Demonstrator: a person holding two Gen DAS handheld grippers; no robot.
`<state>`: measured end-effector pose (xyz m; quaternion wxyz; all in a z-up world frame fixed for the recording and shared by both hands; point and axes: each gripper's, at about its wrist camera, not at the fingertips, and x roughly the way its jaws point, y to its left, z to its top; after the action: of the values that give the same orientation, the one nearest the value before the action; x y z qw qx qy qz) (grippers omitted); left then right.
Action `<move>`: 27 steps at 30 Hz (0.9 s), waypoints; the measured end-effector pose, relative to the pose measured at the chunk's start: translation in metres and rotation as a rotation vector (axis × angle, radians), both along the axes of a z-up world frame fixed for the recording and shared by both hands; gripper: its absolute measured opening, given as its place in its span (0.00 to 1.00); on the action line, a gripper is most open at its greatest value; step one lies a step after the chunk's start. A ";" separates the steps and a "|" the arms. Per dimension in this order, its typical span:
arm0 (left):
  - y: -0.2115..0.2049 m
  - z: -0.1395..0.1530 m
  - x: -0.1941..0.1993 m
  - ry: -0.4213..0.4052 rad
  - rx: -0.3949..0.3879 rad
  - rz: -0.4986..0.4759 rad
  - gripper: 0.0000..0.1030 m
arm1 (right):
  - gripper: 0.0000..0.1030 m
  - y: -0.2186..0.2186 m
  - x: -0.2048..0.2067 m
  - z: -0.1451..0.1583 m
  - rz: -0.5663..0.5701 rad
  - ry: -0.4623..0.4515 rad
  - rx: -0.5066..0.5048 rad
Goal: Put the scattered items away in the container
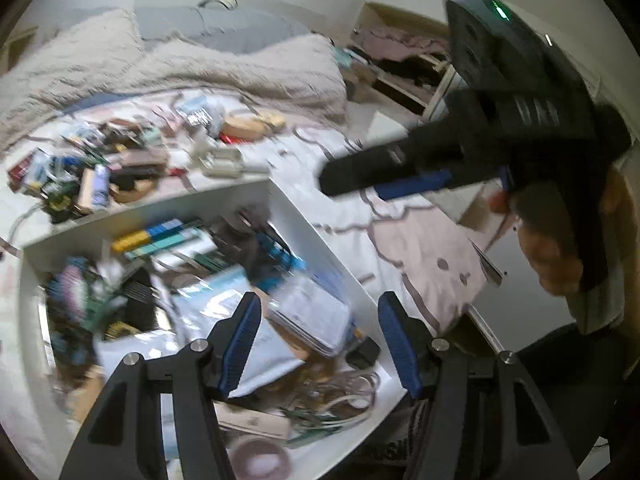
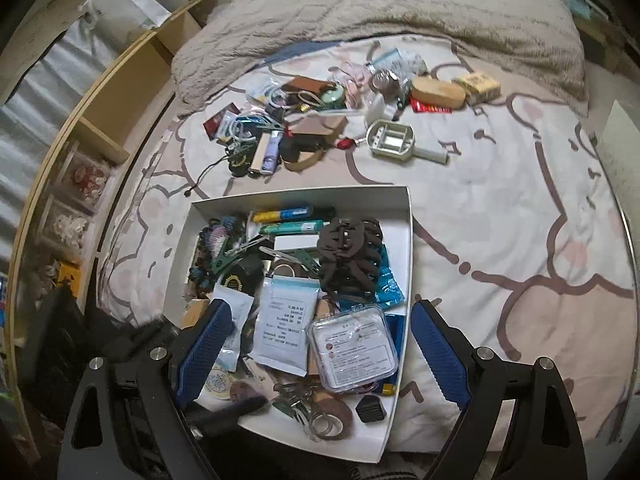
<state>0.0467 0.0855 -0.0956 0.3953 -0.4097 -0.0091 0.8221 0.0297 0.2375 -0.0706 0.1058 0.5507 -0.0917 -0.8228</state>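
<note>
A white open box (image 2: 407, 216) lies on the bed, full of small items: a clear plastic case (image 2: 354, 346), a paper packet (image 2: 286, 320), a brown hair claw (image 2: 348, 256). It also shows blurred in the left wrist view (image 1: 304, 216). Beyond it lies a scattered pile (image 2: 288, 120), with a pale handled tray (image 2: 394, 140) and a tan oval case (image 2: 438, 92). My right gripper (image 2: 320, 352) is open and empty above the box's near end. My left gripper (image 1: 320, 344) is open and empty over the box. The right gripper appears in the left wrist view (image 1: 384, 176), above the sheet.
A fluffy beige blanket (image 2: 440, 12) is bunched at the far end of the bed. A wooden shelf unit (image 2: 120, 92) with storage drawers stands along the left. A low shelf with clothes (image 1: 404, 64) stands off the bed's right side. Patterned sheet (image 2: 500, 220) lies right of the box.
</note>
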 end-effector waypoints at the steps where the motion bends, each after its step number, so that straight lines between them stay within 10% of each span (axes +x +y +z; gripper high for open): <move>1: -0.005 0.005 -0.001 0.011 0.000 0.013 0.59 | 0.88 -0.001 0.002 0.002 -0.001 0.006 0.001; 27: -0.097 0.078 0.025 0.235 0.036 0.274 1.00 | 1.00 -0.046 0.093 0.061 -0.038 0.432 0.215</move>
<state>0.0717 -0.0112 -0.0171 0.2851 -0.2985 -0.0335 0.9102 0.1231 0.1914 -0.0094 0.0481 0.3681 0.0108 -0.9285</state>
